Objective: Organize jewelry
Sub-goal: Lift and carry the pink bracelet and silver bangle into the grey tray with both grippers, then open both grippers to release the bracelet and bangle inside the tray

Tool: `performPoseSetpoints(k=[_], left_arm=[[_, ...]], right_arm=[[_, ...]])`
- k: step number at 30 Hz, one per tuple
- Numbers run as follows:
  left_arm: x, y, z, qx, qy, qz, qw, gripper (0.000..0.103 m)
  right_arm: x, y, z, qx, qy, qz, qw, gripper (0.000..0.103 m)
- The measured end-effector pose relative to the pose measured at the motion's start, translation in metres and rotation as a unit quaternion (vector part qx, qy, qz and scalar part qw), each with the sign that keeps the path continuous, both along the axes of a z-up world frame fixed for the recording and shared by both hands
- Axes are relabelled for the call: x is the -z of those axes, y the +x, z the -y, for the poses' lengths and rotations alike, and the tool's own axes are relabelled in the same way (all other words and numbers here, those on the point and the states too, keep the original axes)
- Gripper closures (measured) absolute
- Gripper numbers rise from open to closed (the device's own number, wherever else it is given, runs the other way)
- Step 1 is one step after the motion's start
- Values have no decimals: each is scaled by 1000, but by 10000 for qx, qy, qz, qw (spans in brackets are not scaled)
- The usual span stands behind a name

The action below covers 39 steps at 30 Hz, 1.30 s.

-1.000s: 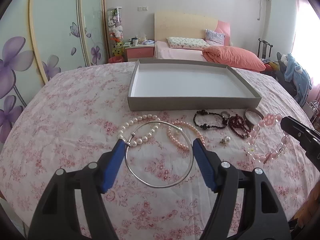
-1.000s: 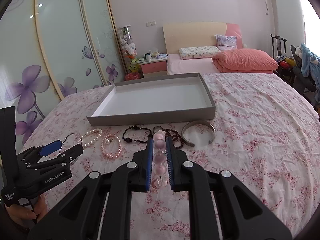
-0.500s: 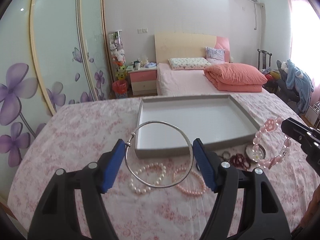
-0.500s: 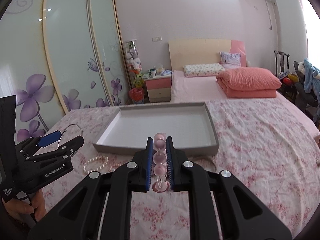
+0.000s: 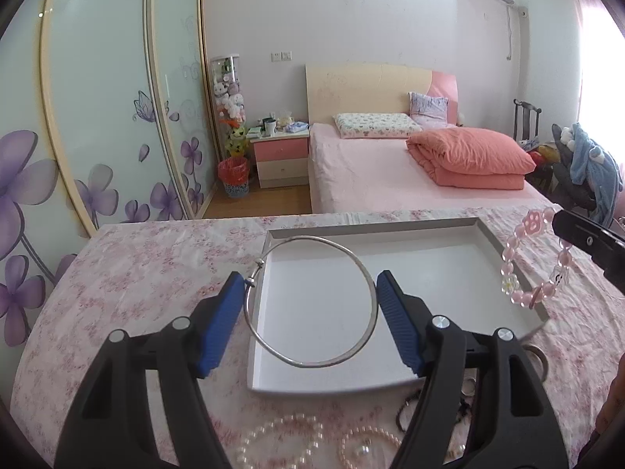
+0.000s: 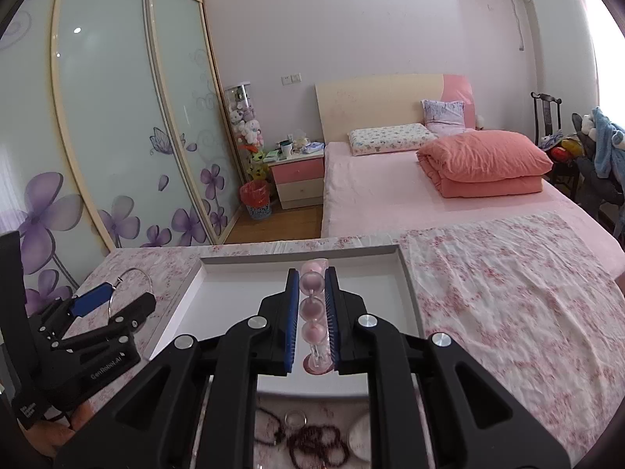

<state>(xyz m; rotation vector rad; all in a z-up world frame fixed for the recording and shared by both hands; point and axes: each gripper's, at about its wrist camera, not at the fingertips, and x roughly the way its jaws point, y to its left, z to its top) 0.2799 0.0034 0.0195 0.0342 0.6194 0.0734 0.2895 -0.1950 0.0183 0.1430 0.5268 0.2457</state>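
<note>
Carrying two bracelets over grey tray (image 5: 504,252). Silver bangle (image 5: 312,301): thin stiff wire hoop, light, likely slippery; best held across its width, away from clasp. Left gripper (image 5: 308,305) spread wide, blue pads bracing bangle's sides above tray's near left part. Pink bead bracelet (image 6: 313,314): loose, rolling beads. Right gripper (image 6: 312,318) pinched nearly together on its strand, above tray's near edge.

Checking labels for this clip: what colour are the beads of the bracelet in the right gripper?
Pale pink beaded bracelet; clearest in the left wrist view.
</note>
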Motion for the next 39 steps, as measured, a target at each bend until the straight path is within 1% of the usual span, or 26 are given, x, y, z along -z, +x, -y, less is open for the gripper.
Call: performPoseSetpoints(k=[3, 7, 13, 15, 19, 21, 23, 24, 27, 32, 37, 39], left_arm=[[14, 29, -2, -48, -54, -217, 9997, 35], [30, 57, -4, -89, -92, -415, 9991, 35], [48, 88, 3, -2, -28, -626, 9980, 35], [54, 94, 3, 19, -27, -690, 9976, 35], [63, 104, 3, 5, -59, -797, 9968, 35], [66, 107, 3, -12, -70, -859, 9963, 34], [67, 111, 1, -33, -120, -931, 9956, 34], [67, 112, -1, -56, -155, -934, 9955, 34], [63, 111, -5, -114, -150, -857, 9961, 31], [52, 108, -12, -252, -148, -733, 9969, 31], [41, 91, -21, -368, -129, -625, 9973, 31], [37, 79, -26, -381, -117, -574, 9976, 31]], right_arm=[[9, 25, -7, -80, -17, -159, 9998, 89], [24, 55, -14, -172, 49, -441, 9989, 89], [48, 90, -15, -146, 73, -869, 9961, 89], [53, 94, -16, -121, 26, -910, 9958, 89], [55, 98, -11, 15, -29, -930, 9957, 88], [52, 97, -8, 109, -81, -881, 9960, 86], [50, 92, -3, 155, -69, -812, 9966, 72], [48, 89, -1, 180, -47, -781, 9968, 71], [47, 85, 5, 198, -45, -748, 9970, 71], [42, 79, 11, 247, -36, -678, 9974, 71], [36, 67, 15, 267, -40, -621, 9977, 71], [34, 58, 18, 264, -48, -591, 9979, 68]])
